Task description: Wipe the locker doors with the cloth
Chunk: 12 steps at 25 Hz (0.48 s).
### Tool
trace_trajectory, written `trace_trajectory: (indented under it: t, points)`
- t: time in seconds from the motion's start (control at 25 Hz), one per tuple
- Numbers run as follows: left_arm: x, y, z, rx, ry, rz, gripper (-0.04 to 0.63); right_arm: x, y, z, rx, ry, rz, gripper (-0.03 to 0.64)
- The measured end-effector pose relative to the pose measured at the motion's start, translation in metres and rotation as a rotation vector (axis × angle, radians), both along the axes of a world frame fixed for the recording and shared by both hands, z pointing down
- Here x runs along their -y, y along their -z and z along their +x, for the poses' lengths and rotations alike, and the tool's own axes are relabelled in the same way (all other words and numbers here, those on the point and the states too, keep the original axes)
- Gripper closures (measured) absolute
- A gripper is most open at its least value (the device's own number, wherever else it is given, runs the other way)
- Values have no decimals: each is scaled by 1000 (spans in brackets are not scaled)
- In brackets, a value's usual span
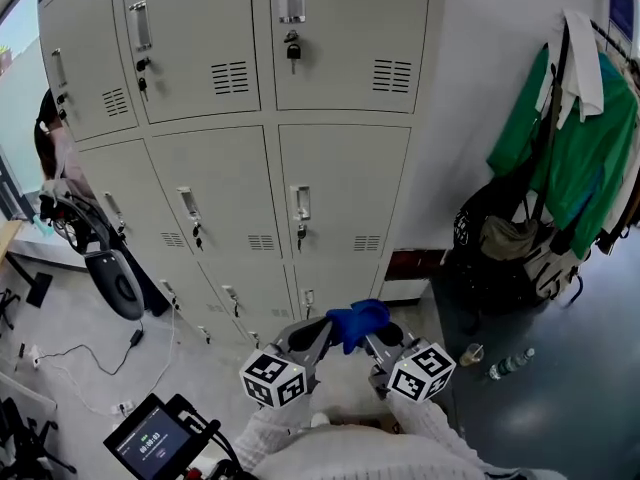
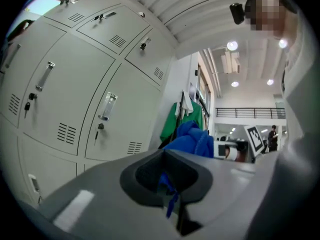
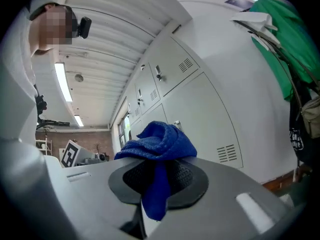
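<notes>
Currently your cloth (image 1: 358,322) sits bunched between the two grippers, low in front of the locker doors (image 1: 340,198) and not touching them. Your right gripper (image 3: 155,184) is clamped tight on a fold, with most of the bundle piled just above its pads. Your left gripper (image 2: 170,194) is closed too, pinching only a thin corner. You seem to be readying the cloth, so next raise it and press it flat against a door.
</notes>
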<state>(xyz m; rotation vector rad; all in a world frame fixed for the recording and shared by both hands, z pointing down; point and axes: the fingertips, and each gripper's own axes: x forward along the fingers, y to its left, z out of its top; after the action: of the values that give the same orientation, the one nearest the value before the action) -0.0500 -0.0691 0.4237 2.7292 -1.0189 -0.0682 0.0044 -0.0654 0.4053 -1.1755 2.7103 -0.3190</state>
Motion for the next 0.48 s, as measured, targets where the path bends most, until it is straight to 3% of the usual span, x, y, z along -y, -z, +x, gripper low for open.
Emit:
trace_trajectory:
  t: [0.2,0.48]
  points:
    - [51,4,-8,-40,6,-32,588,38,3,-1,-3,0,-9,568]
    - [91,19,-8,-62,38,-1,589,81,3,-2,-28,42,-10,568]
